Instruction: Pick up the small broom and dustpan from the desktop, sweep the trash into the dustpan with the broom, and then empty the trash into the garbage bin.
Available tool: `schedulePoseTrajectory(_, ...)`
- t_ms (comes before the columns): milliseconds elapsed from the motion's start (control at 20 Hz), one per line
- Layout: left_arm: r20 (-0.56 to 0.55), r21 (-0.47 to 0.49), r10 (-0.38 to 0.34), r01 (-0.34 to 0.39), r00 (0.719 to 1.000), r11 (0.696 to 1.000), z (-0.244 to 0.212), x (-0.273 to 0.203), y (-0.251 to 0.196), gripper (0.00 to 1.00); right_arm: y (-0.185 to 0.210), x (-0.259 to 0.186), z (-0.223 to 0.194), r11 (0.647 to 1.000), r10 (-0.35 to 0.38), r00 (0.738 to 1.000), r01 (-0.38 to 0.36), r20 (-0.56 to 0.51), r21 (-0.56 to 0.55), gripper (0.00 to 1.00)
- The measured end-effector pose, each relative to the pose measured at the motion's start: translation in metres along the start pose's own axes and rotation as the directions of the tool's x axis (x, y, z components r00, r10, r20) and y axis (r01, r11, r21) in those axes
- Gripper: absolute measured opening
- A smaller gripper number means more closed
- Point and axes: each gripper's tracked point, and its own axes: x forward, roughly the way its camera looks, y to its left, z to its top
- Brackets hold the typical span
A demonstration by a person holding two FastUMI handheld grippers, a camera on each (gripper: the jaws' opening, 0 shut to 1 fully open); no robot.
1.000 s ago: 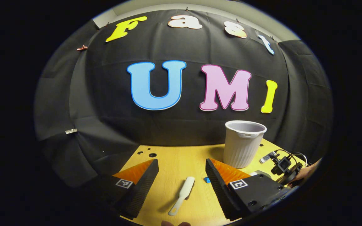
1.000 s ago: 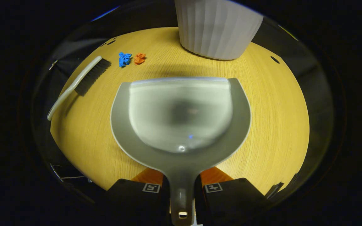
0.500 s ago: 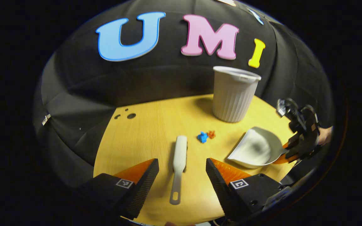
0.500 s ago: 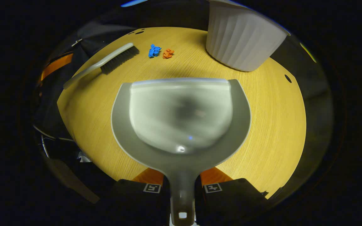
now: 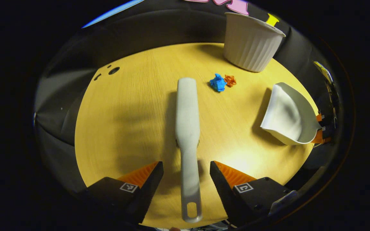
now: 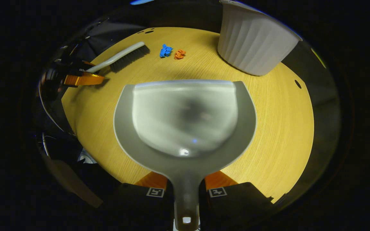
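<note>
The small white broom (image 5: 187, 128) lies on the wooden desktop (image 5: 130, 122), its handle running between the fingers of my open left gripper (image 5: 186, 179), which touch neither side. In the right gripper view the broom (image 6: 120, 57) shows dark bristles, with the left gripper (image 6: 79, 79) at its handle end. My right gripper (image 6: 186, 192) is shut on the handle of the grey dustpan (image 6: 185, 122), held tilted above the desktop; the dustpan (image 5: 289, 115) also appears at the right of the left gripper view. A blue scrap (image 5: 217, 83) and an orange scrap (image 5: 230, 80) lie between broom and bin.
The white ribbed garbage bin (image 5: 251, 41) stands at the far side of the desktop, also seen as the bin (image 6: 255, 45) ahead of the dustpan. Small holes (image 5: 112, 70) mark the desktop's far left corner. Black cloth walls surround the desktop.
My left gripper has tipped downward and moved forward over the broom, so the handle now lies between its fingers. The right gripper keeps its hold on the dustpan, turned slightly.
</note>
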Motion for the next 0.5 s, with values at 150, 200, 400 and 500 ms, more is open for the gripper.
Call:
schedulePoseTrajectory(150,-0.037,0.015,0.010,-0.009,0.999,1.000,0.001,0.012,0.002,0.86,0.003,-0.001,0.003,1.000,0.012,1.000,-0.012,0.002,0.008,0.35)
schedulePoseTrajectory(200,-0.051,0.019,0.010,-0.009,0.999,1.000,-0.001,0.015,0.002,0.86,0.004,0.000,0.004,1.000,0.014,1.000,-0.014,0.002,0.011,0.35)
schedulePoseTrajectory(400,-0.053,0.047,0.012,-0.009,0.999,0.999,0.009,0.020,0.000,0.69,0.005,0.002,0.006,1.000,0.020,1.000,-0.020,-0.010,-0.002,0.35)
schedulePoseTrajectory(500,-0.057,0.070,0.011,-0.007,0.998,0.998,0.014,0.023,-0.002,0.48,0.006,0.002,0.007,1.000,0.023,1.000,-0.023,-0.014,-0.008,0.35)
